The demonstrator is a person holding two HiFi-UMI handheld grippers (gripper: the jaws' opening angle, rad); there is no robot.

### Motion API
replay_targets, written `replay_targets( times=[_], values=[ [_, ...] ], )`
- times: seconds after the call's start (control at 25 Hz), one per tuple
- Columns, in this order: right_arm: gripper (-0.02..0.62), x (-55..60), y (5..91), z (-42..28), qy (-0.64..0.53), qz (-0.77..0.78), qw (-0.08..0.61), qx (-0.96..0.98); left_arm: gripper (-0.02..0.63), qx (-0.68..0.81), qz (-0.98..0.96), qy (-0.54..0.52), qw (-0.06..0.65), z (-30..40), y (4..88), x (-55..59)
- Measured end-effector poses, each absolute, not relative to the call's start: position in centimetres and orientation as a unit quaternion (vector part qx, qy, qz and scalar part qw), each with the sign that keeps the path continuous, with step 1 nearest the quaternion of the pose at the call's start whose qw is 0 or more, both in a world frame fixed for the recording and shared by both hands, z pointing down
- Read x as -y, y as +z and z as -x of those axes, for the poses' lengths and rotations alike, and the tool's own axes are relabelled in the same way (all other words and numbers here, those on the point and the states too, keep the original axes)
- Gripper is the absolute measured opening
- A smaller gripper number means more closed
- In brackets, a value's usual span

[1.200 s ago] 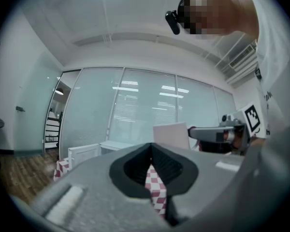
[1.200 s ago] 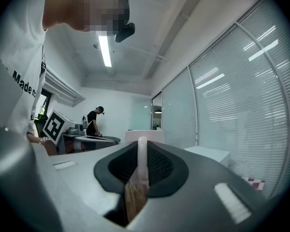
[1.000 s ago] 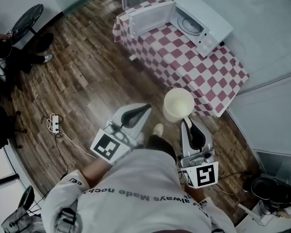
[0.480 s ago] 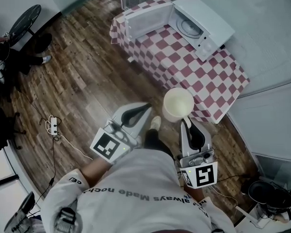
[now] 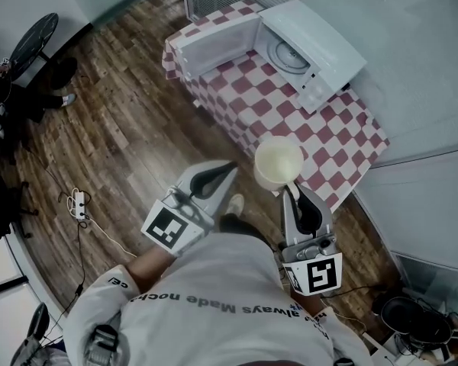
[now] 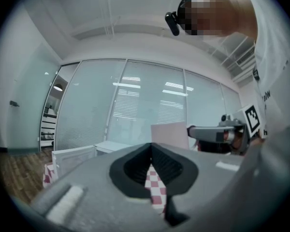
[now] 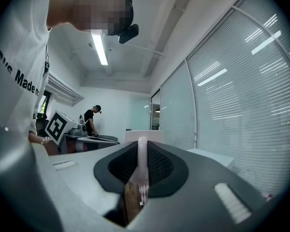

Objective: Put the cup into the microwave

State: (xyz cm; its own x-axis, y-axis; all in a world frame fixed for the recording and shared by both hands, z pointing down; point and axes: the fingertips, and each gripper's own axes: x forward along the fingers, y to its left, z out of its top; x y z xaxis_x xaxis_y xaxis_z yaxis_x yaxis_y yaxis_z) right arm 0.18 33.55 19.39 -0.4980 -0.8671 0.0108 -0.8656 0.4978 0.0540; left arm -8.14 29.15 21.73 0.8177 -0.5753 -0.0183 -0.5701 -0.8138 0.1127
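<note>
A pale cup hangs upright over the wooden floor, just off the near corner of the checkered table. My right gripper is shut on the cup's near side, and a thin pale part of the cup shows between the jaws. My left gripper is shut on nothing, left of the cup and apart from it. The white microwave stands at the table's far end with its door swung open to the left and its turntable visible. From the left gripper view the cup and the open door show.
A glass partition runs along the table's right side. A standing fan and a power strip with cable are on the floor at left. A dark cooker sits at bottom right. Another person stands far behind.
The table and microwave have shifted left and slightly nearer in the head view as the person moves. Both grippers and the cup keep the same pose.
</note>
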Motion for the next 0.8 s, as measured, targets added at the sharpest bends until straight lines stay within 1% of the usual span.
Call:
replay_targets(
  times=[0.36, 0.8],
  values=[
    [0.038, -28.7, 19.4, -5.2, -0.027, -0.495, 0.027, 0.868, 0.003, 0.31, -0.949, -0.028, 0.049, 3.7, 21.7, -24.0],
    [0.038, -24.9, 20.0, -6.0, -0.02, -0.494, 0.034, 0.869, 0.003, 0.307, -0.95, -0.024, 0.057, 2.4, 22.6, -19.6]
  ],
)
